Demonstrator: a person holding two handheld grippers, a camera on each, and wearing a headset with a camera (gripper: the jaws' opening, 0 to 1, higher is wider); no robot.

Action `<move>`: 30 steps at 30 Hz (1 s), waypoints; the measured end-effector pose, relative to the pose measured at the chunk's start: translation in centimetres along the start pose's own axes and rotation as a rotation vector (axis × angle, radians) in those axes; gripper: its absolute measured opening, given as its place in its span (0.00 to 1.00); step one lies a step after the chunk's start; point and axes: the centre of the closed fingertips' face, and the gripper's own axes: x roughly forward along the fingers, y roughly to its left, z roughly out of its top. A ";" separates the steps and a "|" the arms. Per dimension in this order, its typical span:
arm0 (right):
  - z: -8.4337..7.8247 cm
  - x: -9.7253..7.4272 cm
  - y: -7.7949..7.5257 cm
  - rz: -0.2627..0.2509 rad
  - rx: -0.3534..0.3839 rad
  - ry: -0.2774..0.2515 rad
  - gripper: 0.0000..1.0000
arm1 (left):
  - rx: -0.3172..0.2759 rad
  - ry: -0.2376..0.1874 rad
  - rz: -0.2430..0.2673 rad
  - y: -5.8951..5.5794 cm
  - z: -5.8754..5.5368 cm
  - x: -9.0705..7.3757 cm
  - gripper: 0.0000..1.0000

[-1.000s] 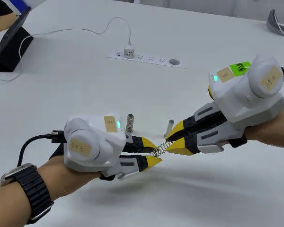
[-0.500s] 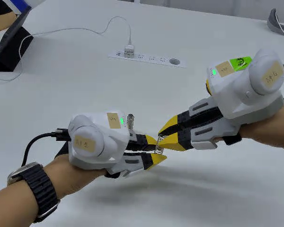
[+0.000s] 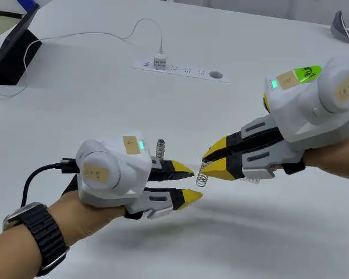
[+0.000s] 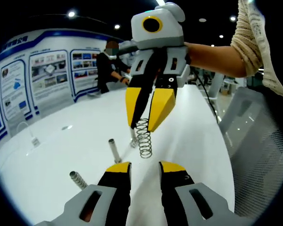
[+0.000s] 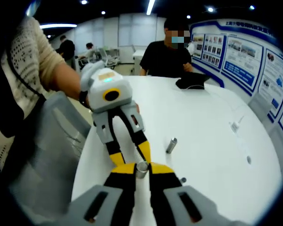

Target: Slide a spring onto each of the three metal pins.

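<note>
Right gripper, centre right of the frame, pinches a spring over the white tabletop; left gripper, jaws spread, faces it at lower left.

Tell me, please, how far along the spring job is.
Done: one sprung pin. In hand: the right gripper pinches a loose spring; the left gripper is open. Left: a bare pin and, seemingly, a second pin behind that spring.
</note>
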 end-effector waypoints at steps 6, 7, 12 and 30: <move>0.1 -0.9 -1.9 -0.050 0.008 -0.001 0.12 | -0.033 -0.003 0.031 0.5 -0.7 -0.9 0.31; 0.0 -1.0 -2.3 -0.062 0.007 0.003 0.12 | -0.039 -0.005 0.038 0.6 -0.7 -1.1 0.32; 0.3 -1.7 -3.8 -0.101 0.006 0.000 0.12 | -0.058 -0.010 0.057 0.9 -0.9 -1.6 0.38; -0.7 -1.2 -7.1 -0.171 0.034 0.020 0.12 | -0.097 -0.018 0.095 1.3 -1.3 -2.6 0.48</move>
